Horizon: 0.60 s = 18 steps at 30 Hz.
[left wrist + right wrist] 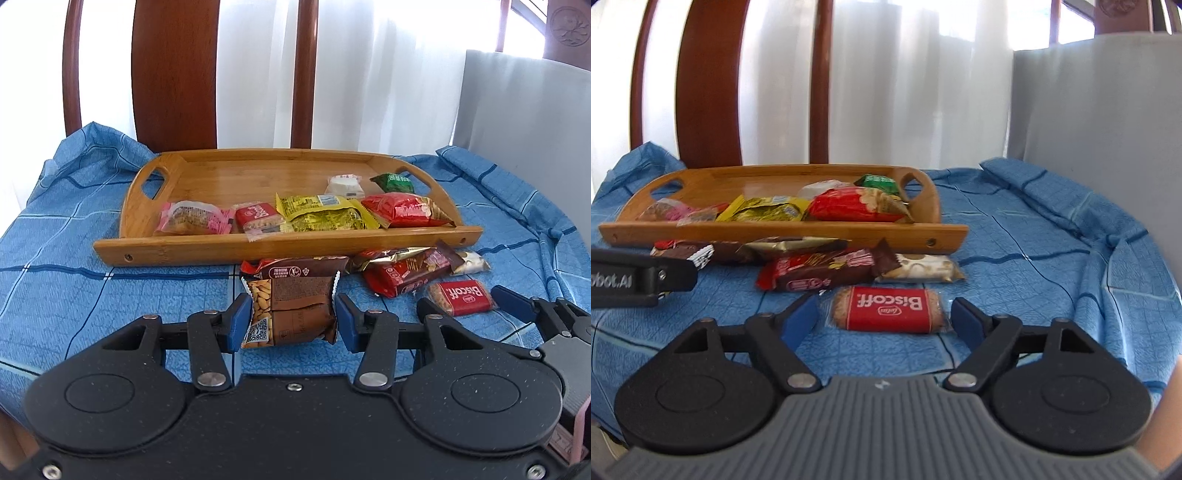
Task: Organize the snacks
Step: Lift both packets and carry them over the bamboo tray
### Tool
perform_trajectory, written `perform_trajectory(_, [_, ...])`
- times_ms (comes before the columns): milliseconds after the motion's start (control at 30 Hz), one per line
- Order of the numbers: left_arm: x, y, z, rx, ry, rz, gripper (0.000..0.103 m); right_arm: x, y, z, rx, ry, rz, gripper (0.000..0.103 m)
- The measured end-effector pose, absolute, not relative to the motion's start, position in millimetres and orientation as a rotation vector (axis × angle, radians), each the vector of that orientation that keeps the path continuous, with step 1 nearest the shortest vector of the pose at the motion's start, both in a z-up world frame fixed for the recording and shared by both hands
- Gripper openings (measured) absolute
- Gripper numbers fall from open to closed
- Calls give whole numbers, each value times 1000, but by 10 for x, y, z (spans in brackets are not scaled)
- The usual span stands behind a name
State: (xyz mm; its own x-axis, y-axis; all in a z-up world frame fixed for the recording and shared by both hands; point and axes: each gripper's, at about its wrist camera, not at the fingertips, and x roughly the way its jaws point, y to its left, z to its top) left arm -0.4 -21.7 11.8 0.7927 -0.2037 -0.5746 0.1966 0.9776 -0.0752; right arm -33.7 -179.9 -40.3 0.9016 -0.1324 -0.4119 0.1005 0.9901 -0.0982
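Lying crosswise between the right claw (884, 319)'s open, untouching jaws, the red Biscoff packet (888, 309) awaits; the left claw (293, 317) grips a brown snack packet (291, 310).

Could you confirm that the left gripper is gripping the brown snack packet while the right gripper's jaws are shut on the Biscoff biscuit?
Not quite. The left gripper does grip the brown snack packet, but the right gripper's jaws are open: the Biscoff biscuit lies on the blue tablecloth between them, with a gap on each side. The right wrist view shows this.
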Motion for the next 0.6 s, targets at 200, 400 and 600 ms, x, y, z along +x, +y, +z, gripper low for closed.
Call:
perform_trajectory(200, [-29, -197, 133, -14, 610, -212, 47, -384, -1744, -391, -85, 427, -105, 65])
perform_trajectory(400, [-76, -131, 226, -32, 587, -210, 47, -445, -1769, -321, -55, 427, -99, 66])
perform_trajectory(600, [-55, -36, 430, -60, 562, -221, 47, -522, -1773, -173, -46, 399, -96, 66])
